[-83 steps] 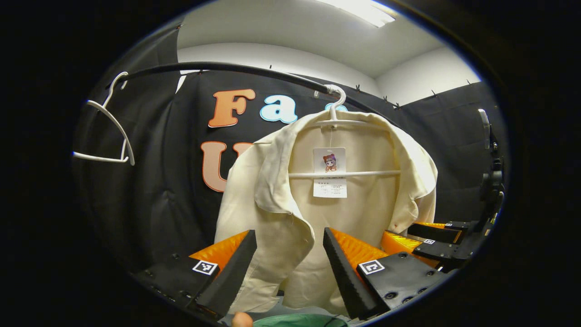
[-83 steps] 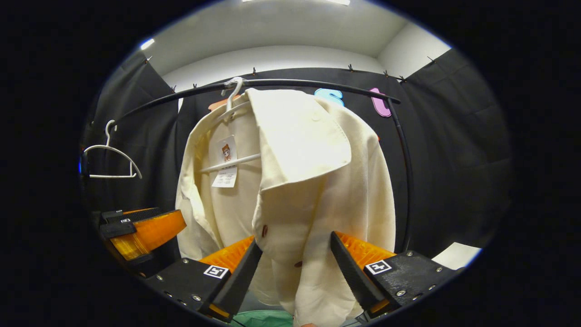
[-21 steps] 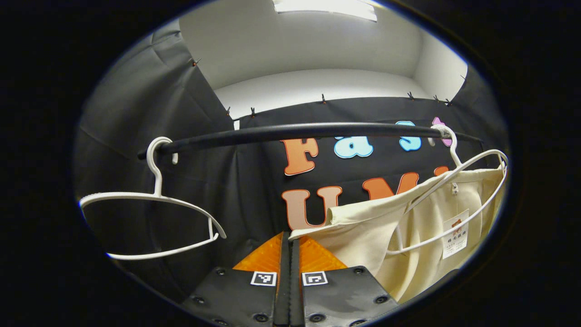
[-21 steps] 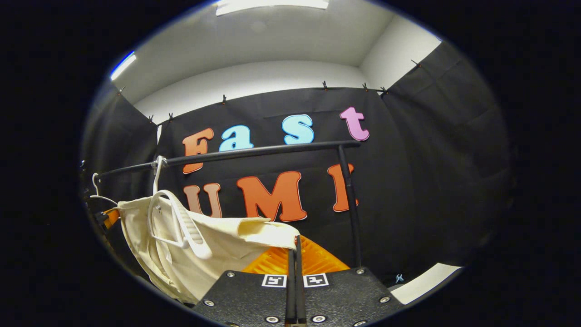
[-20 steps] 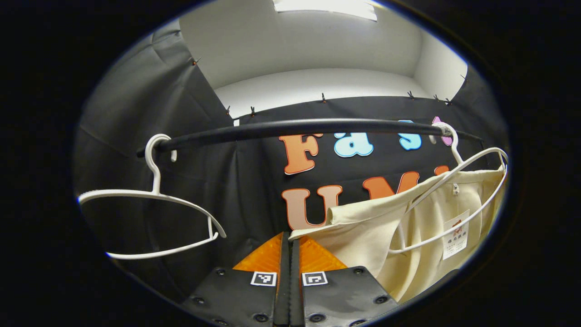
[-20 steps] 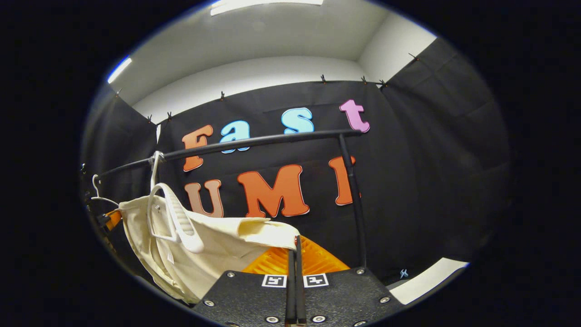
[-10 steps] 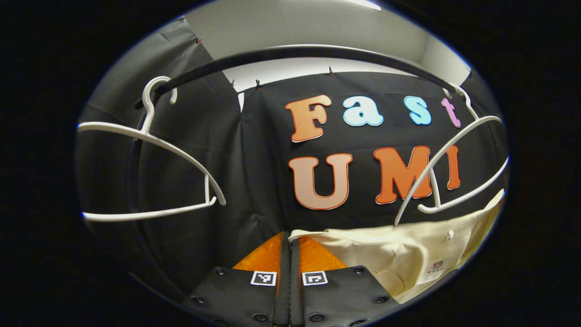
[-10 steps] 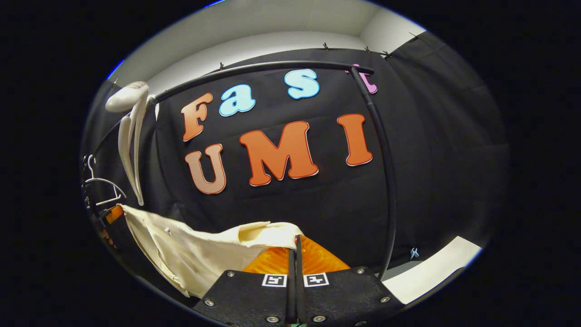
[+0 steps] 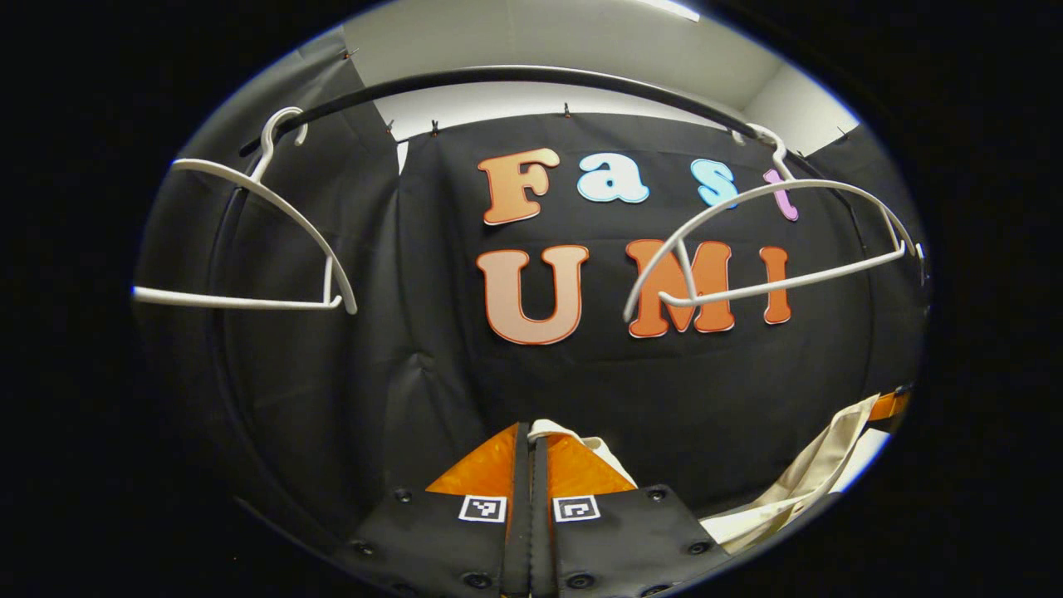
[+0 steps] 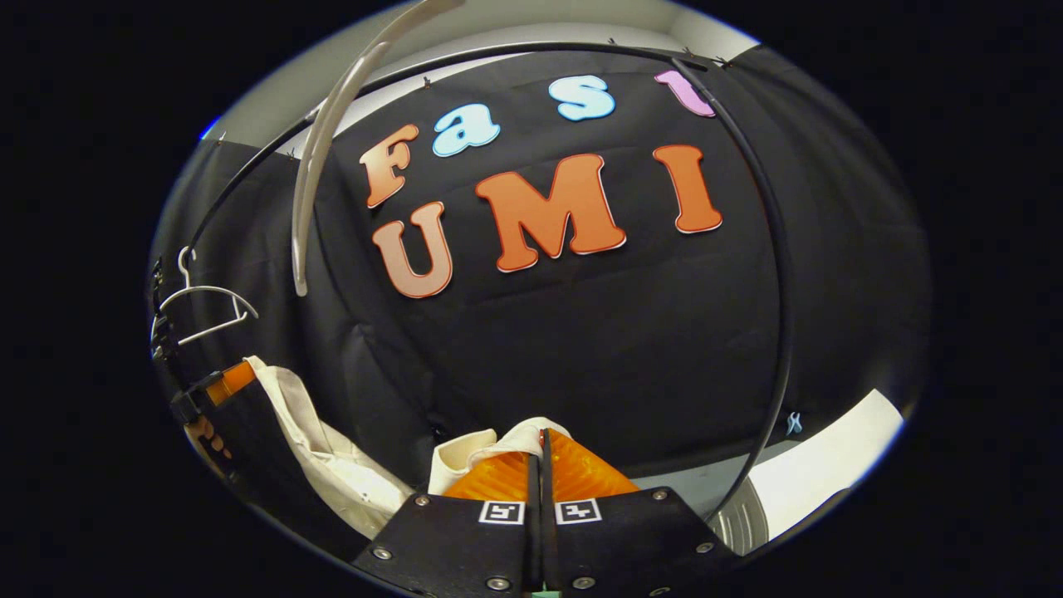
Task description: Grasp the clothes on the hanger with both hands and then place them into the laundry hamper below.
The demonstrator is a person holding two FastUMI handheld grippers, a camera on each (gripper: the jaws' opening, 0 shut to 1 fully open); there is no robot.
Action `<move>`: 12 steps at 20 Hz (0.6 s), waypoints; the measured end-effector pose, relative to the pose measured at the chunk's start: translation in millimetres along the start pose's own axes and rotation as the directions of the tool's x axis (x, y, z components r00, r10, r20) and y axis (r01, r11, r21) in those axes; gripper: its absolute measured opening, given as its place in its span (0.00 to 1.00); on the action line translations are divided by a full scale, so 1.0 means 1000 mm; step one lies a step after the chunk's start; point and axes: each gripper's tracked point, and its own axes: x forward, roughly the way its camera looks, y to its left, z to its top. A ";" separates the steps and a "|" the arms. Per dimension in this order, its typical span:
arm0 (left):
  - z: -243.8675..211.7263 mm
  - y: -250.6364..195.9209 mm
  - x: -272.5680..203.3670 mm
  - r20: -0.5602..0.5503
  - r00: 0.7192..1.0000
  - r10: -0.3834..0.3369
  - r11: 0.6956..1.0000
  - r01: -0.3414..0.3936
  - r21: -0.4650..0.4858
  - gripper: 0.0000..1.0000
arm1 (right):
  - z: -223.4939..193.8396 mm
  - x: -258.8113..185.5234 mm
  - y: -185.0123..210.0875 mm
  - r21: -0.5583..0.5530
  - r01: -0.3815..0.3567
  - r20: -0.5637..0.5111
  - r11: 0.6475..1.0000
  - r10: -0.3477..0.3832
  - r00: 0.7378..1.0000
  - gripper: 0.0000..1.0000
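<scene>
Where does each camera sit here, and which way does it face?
Left gripper view: rides the left gripper, facing the booth wall and rail; two bare hangers above; own jaws shut on the cream garment.
Right gripper view: rides the right gripper, facing the same wall; own jaws shut on the garment; the left gripper shows far left.
Shared: rail, hangers, garment.

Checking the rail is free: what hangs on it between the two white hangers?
Nothing. In the left gripper view the rail runs bare between the left hanger and the right hanger, both without clothes.
</scene>
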 end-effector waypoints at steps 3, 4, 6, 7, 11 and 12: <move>-0.015 -0.022 -0.018 -0.017 0.997 -0.071 0.997 0.071 -0.018 0.07 | -0.027 -0.009 0.022 -0.001 -0.041 -0.031 0.999 0.041 0.999 0.00; -0.022 -0.032 -0.025 -0.022 0.995 -0.096 0.995 0.096 -0.020 0.07 | -0.037 -0.011 0.030 -0.002 -0.057 -0.039 0.998 0.057 0.998 0.00; -0.037 -0.049 -0.035 -0.040 0.989 -0.140 0.990 0.139 -0.024 0.07 | -0.057 -0.013 0.047 -0.002 -0.084 -0.055 0.996 0.084 0.995 0.00; -0.046 -0.057 -0.039 -0.055 0.986 -0.159 0.987 0.157 -0.037 0.07 | -0.068 -0.013 0.055 -0.003 -0.096 -0.067 0.995 0.096 0.993 0.00; -0.084 -0.082 -0.048 -0.102 0.974 -0.203 0.977 0.193 -0.093 0.07 | -0.113 -0.010 0.082 0.010 -0.126 -0.109 0.992 0.126 0.986 0.00; -0.095 -0.085 -0.047 -0.111 0.972 -0.207 0.976 0.197 -0.096 0.07 | -0.124 -0.009 0.088 0.023 -0.136 -0.121 0.990 0.138 0.983 0.00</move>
